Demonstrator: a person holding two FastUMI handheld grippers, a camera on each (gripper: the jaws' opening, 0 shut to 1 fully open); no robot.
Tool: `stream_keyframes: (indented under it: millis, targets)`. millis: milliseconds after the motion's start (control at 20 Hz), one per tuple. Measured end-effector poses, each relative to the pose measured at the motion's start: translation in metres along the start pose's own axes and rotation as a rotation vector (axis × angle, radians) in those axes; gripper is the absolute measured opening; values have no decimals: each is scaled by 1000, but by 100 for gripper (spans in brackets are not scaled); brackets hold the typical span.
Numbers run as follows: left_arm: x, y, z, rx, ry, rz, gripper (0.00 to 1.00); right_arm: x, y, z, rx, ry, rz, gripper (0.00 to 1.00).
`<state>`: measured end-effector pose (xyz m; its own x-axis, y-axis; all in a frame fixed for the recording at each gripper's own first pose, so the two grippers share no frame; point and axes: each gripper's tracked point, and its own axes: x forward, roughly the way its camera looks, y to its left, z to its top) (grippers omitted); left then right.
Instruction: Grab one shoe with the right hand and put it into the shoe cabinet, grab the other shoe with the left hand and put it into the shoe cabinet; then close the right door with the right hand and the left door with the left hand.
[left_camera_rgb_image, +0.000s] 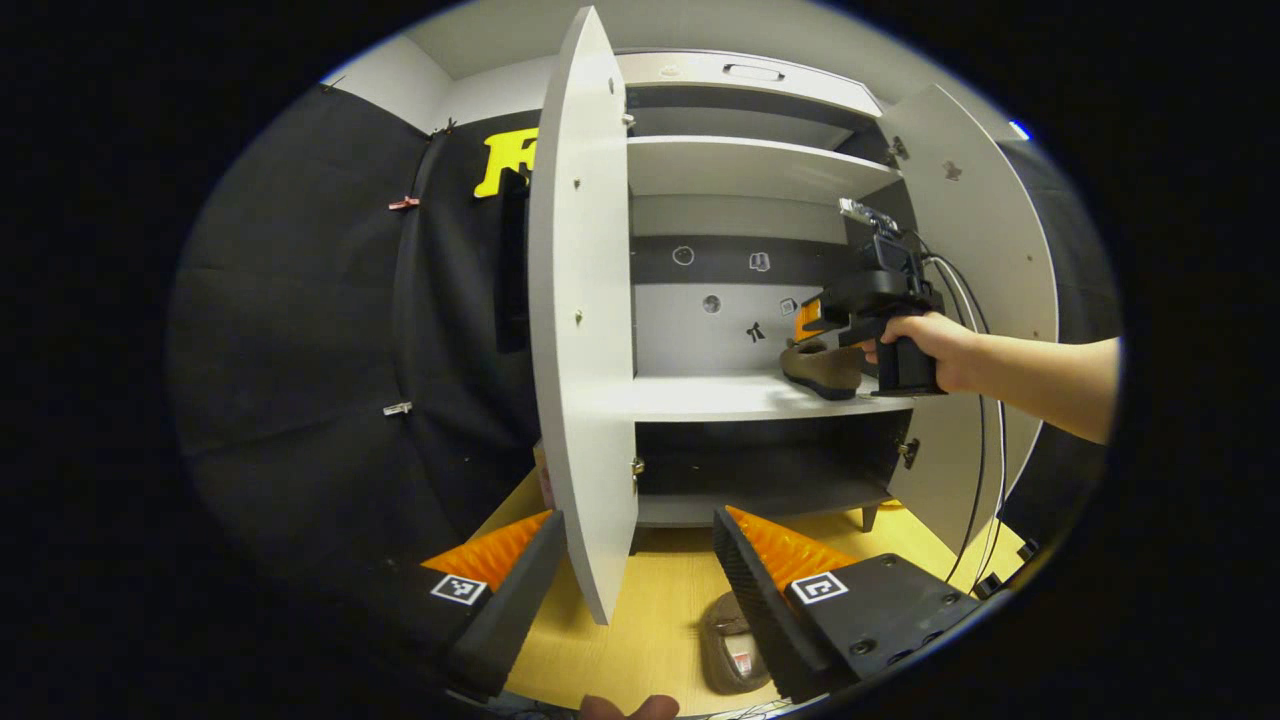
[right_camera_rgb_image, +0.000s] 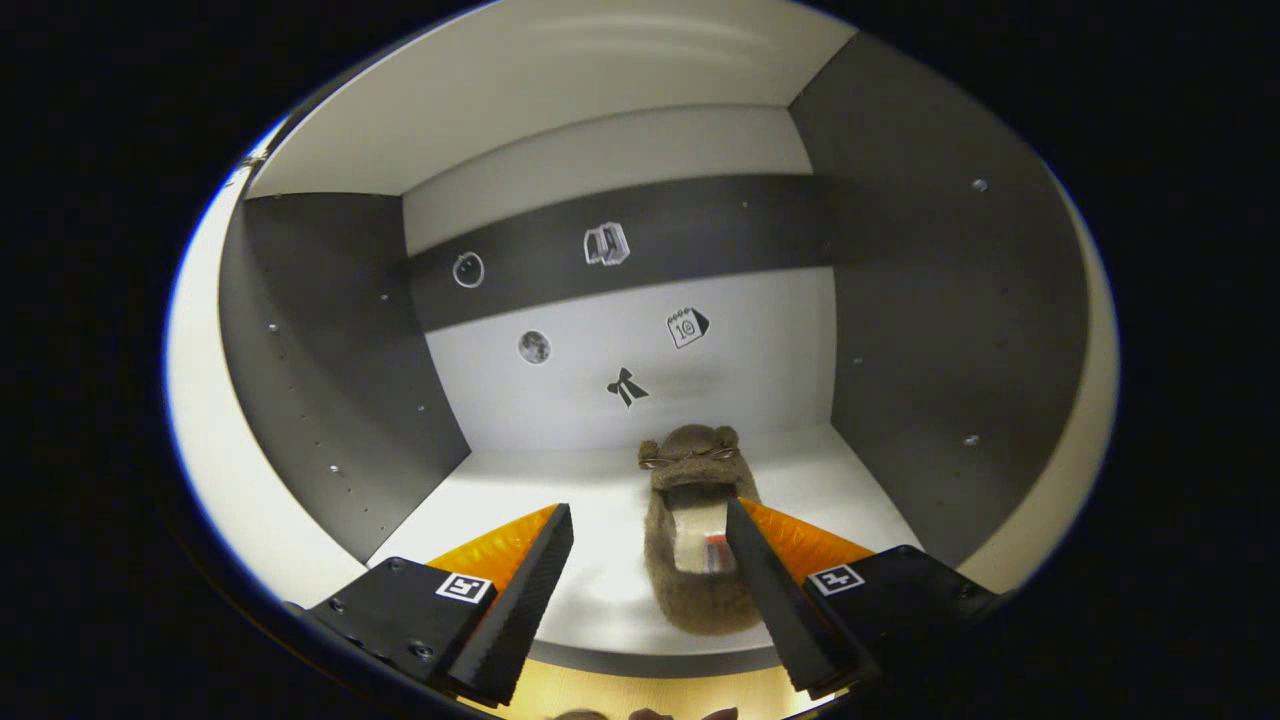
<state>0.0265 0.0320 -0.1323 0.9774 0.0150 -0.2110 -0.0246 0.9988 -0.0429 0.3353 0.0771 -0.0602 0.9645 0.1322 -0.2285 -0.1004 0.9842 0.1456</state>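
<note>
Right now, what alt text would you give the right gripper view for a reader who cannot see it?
A brown shoe lies on the white shelf inside the shoe cabinet, toe toward the back wall. The right gripper is open in front of it, one finger overlapping the shoe's side. Small stickers dot the back wall.

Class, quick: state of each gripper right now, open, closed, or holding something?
Left gripper: open, holding nothing; the second shoe lies on the floor below it.
Right gripper: open, holding nothing; a shoe sits on the cabinet shelf between its fingers.
</note>
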Motion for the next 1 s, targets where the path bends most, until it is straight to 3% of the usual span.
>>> stream_keyframes:
  millis: [400, 700, 1000]
  targets:
    - [12, -46, -91, -22, 148, -136, 95, -178, 27, 41, -46, -223, 49, 98]
    - [22, -78, -191, -18, 348, -238, 92, -261, -2, 54, -21, -264, 34, 98]
    - [66, -83, -262, -29, 481, -239, 74, -318, -51, 52, -25, -291, -31, 98]
